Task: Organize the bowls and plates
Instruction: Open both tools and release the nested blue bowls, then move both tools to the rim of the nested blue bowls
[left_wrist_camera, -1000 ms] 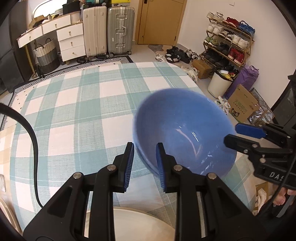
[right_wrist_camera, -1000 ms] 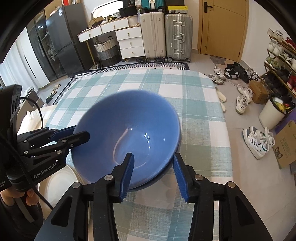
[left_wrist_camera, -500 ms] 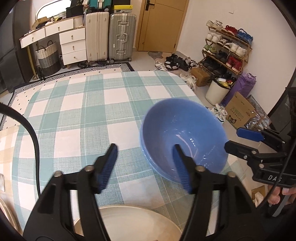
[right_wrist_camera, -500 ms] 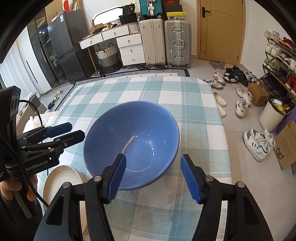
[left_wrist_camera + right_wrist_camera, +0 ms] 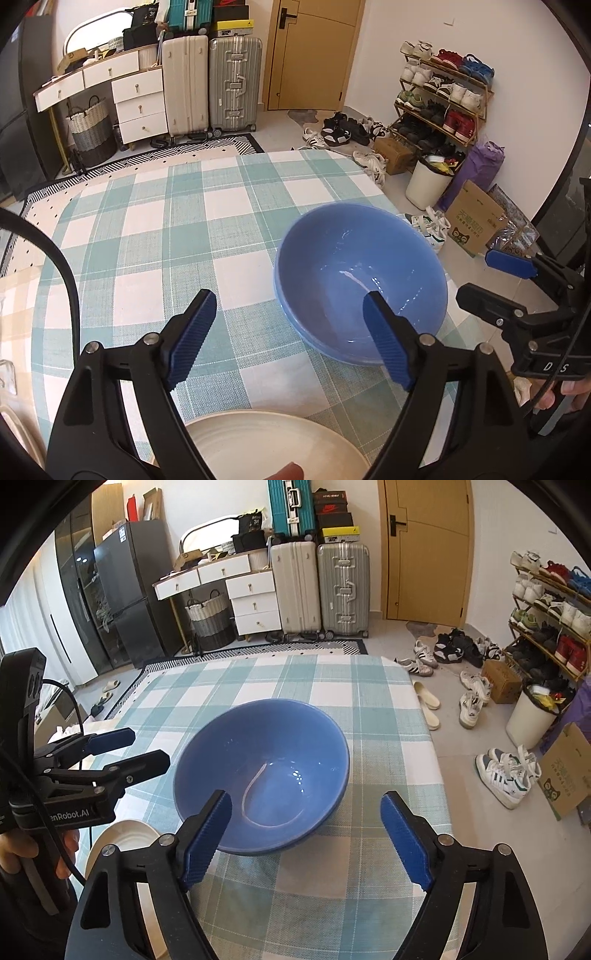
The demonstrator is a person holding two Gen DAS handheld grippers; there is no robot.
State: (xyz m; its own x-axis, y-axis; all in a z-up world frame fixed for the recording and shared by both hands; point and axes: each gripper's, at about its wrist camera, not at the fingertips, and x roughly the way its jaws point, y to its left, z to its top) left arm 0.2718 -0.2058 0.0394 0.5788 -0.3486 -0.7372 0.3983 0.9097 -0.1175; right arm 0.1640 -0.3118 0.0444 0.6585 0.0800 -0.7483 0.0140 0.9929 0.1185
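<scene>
Blue bowl (image 5: 262, 771) sits on checked worktop (image 5: 332, 686), probably nested on second bowl to save space. Left claw (image 5: 288, 339) and right claw (image 5: 306, 842) both spread wide, holding nothing. White plate (image 5: 273, 443) lies near, likely next.

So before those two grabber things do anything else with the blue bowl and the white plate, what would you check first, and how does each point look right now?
1. Blue bowl set down on the checked tablecloth: ok, upright.
2. Left gripper let go of the bowl: ok, fingers wide open; the right finger overlaps the bowl in view, contact cannot tell.
3. Right gripper let go: ok, fingers open, nothing between them.
4. Bowl a single piece: cannot tell; a second rim shows beneath it in the left wrist view, possibly stacked bowls.
5. White plate within reach: ok, at the near table edge.
6. Plate empty: cannot tell, only partly visible.
</scene>
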